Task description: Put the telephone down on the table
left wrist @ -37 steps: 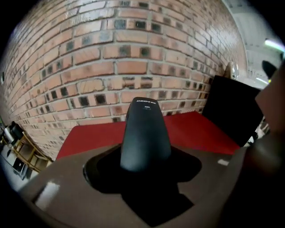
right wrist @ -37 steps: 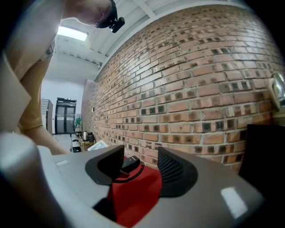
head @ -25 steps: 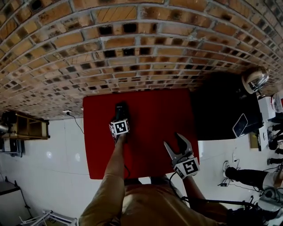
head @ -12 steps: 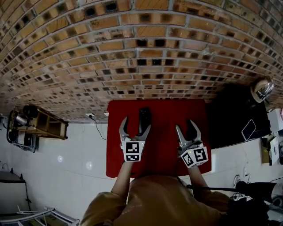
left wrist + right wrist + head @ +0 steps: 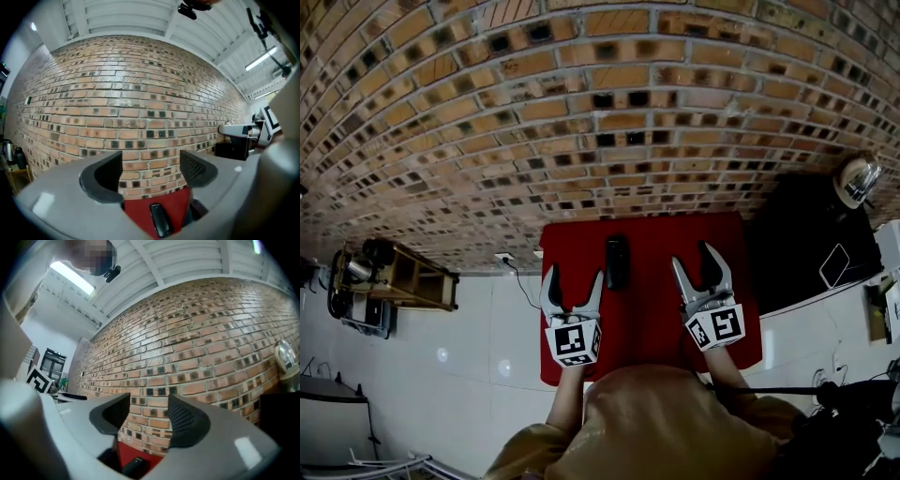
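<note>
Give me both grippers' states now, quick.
Left gripper: open, jaws closing, nothing between them; the telephone lies on the red table.
Right gripper: open, empty.

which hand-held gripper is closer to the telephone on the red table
The left hand-held gripper, jaws closing on nothing: in the head view its jaw tip sits just beside the telephone, while the right hand-held gripper is farther off.

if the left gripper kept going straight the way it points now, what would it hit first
Probably the brick wall: the left gripper, jaws closing on nothing, aims above the telephone on the red table.
</note>
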